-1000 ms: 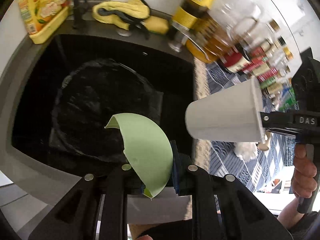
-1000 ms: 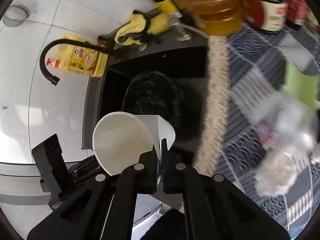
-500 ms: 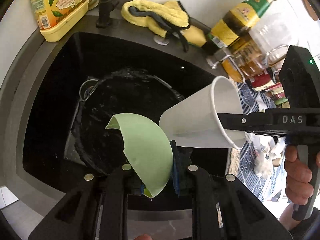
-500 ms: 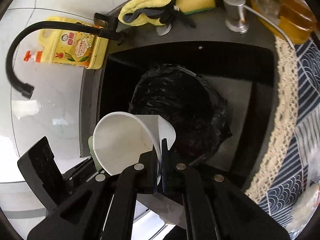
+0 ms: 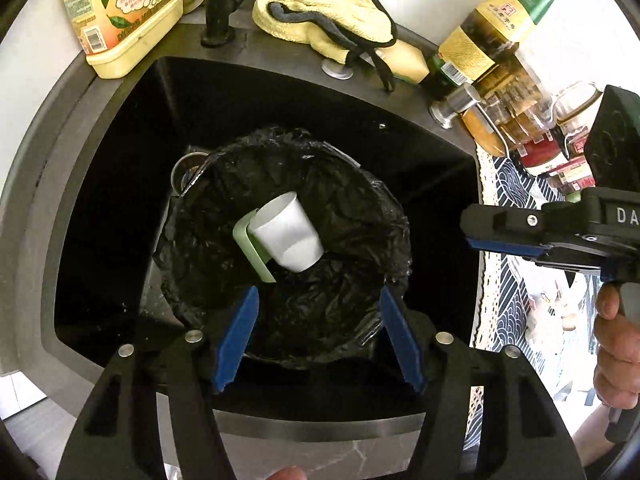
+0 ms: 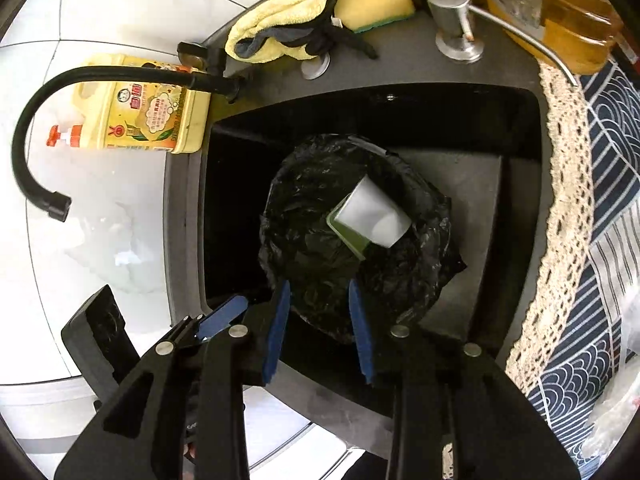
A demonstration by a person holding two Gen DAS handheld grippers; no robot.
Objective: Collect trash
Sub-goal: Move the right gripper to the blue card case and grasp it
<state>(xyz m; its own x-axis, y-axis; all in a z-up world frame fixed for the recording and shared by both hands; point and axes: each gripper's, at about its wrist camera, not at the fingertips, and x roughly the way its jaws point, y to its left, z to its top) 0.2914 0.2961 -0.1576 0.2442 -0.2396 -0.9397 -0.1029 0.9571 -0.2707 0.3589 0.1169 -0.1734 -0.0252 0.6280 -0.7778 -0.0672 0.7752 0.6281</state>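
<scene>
A bin lined with a black bag (image 5: 352, 216) (image 6: 424, 216) stands in the black sink (image 5: 120, 200) (image 6: 472, 184). A white paper cup (image 5: 289, 231) (image 6: 372, 216) lies on its side in the bag, on a pale green cup piece (image 5: 252, 249) (image 6: 347, 236). My left gripper (image 5: 316, 336) is open and empty above the bin's near rim. My right gripper (image 6: 320, 328) is open and empty above the bin; it also shows at the right of the left wrist view (image 5: 520, 236).
A yellow detergent bottle (image 5: 120, 12) (image 6: 140, 112), a black tap (image 5: 218, 0) (image 6: 48, 120), a yellow cloth (image 5: 320, 24) (image 6: 280, 28) and a sponge (image 6: 372, 0) sit on the sink's back rim. Bottles and jars (image 5: 500, 40) stand on a patterned cloth (image 6: 600, 200) at the right.
Both grippers have opened. The white cup and the green piece have dropped into the black bag. Both grippers now sit over the bin.
</scene>
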